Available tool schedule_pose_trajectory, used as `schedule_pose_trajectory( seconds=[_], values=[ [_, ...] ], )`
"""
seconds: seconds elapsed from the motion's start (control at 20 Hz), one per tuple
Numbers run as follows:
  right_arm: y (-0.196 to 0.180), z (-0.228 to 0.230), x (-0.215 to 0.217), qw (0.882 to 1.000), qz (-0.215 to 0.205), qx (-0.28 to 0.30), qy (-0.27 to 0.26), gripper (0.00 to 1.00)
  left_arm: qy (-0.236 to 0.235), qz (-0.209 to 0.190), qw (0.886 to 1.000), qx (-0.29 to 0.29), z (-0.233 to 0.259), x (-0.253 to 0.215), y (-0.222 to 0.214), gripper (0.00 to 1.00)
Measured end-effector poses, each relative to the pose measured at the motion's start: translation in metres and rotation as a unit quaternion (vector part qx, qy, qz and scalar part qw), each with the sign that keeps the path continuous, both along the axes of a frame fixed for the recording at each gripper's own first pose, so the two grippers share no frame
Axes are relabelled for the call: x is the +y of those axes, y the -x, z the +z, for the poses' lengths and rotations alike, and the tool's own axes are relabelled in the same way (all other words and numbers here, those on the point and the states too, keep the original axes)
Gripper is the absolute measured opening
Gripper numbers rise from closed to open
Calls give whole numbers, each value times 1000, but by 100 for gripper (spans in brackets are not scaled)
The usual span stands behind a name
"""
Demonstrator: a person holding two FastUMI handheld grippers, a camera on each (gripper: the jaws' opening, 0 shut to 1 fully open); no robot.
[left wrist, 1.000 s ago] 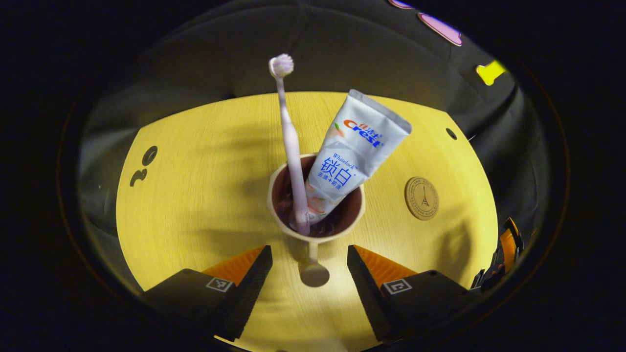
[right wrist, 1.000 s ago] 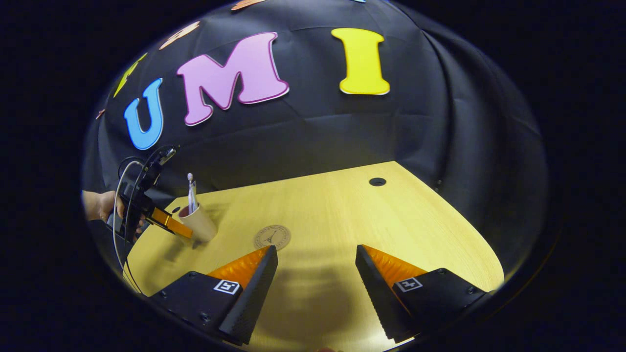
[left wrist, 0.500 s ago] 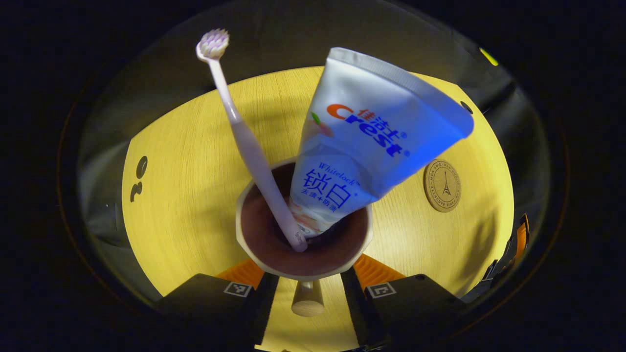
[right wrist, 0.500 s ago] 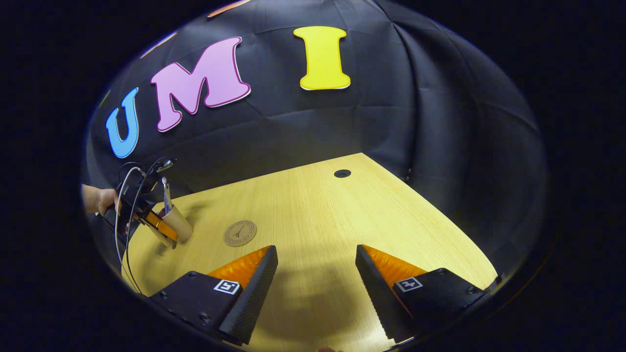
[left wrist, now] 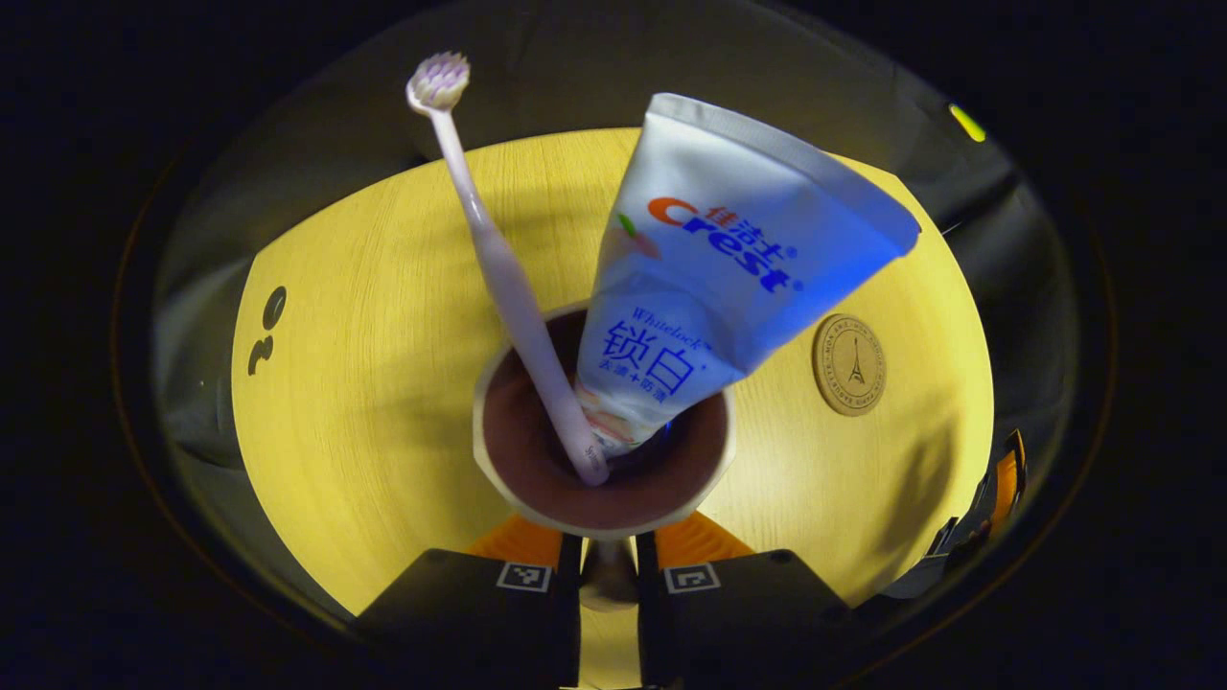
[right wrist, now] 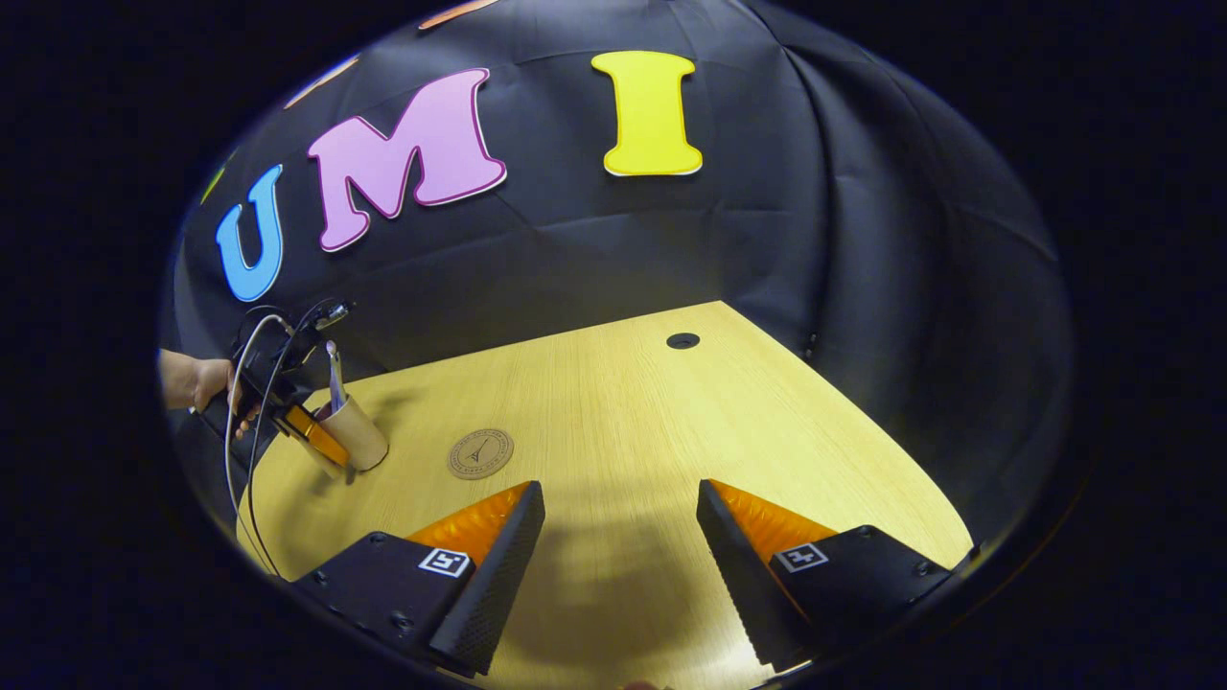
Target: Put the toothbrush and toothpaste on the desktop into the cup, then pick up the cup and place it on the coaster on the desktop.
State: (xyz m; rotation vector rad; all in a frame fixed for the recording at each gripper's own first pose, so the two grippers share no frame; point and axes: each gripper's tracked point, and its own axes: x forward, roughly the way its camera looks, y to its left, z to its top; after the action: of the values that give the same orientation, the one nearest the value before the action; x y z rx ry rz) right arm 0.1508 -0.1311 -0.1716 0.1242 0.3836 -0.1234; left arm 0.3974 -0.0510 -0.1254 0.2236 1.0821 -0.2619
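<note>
Left gripper view, left to right: toothbrush (left wrist: 498, 278) and toothpaste (left wrist: 709, 278) standing in cup (left wrist: 606, 522), both leaning out over rim. Left gripper (left wrist: 608, 586) narrowed onto cup handle (left wrist: 608, 580), both fingers against it. Coaster (left wrist: 849, 364) on desktop (left wrist: 383, 364), right of cup, apart. Right gripper view: cup (right wrist: 357, 433) at far left, coaster (right wrist: 480, 453) beside. Right gripper (right wrist: 621, 537) wide open above desktop, holding nothing.
</note>
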Motion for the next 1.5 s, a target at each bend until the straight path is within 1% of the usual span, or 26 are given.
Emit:
schedule_pose_trajectory(
  seconds=[0.05,0.1,0.15,0.35,0.65,0.7,0.75,0.8,0.85,0.9,0.95,1.0,1.1,1.15,1.2,1.5],
  values=[
    [0,1,0,1000,0,0,1,98,-4,-3,1000,-5,4,0,0,24],
    [2,4,-1,1000,0,-1,1,98,-7,-8,1000,-10,7,-2,0,24],
    [2,6,-1,1000,-1,-2,0,98,-12,-13,1000,-13,10,-5,2,28],
    [5,17,-4,1000,-6,-8,1,98,-24,-44,998,-25,22,-29,10,28],
    [14,35,-6,1000,-9,-22,5,98,-22,-108,993,-32,30,-103,19,28],
    [16,37,-7,1000,-11,-24,4,98,-23,-118,992,-32,29,-115,20,33],
    [18,40,-7,1000,-13,-26,2,98,-25,-127,991,-32,29,-126,21,33],
    [20,42,-6,999,-16,-27,1,98,-28,-136,990,-32,27,-137,21,28],
    [23,43,-7,999,-18,-29,-1,98,-30,-144,989,-32,25,-147,22,33],
    [25,43,-7,999,-20,-30,-2,98,-32,-150,988,-30,22,-156,23,28],
    [30,44,-7,999,-20,-30,-3,98,-34,-155,987,-27,18,-164,24,32],
    [33,45,-7,999,-22,-31,-3,98,-35,-161,986,-24,15,-172,25,28],
    [38,46,-9,999,-24,-31,-3,98,-42,-169,984,-21,9,-184,25,28],
    [41,45,-10,999,-26,-30,-3,98,-46,-173,984,-21,6,-188,25,33],
    [43,45,-11,999,-28,-30,-4,98,-50,-174,983,-20,2,-192,24,28],
    [51,46,-22,999,-37,-28,-6,98,-67,-157,985,-7,-13,-199,20,29]
  ],
)
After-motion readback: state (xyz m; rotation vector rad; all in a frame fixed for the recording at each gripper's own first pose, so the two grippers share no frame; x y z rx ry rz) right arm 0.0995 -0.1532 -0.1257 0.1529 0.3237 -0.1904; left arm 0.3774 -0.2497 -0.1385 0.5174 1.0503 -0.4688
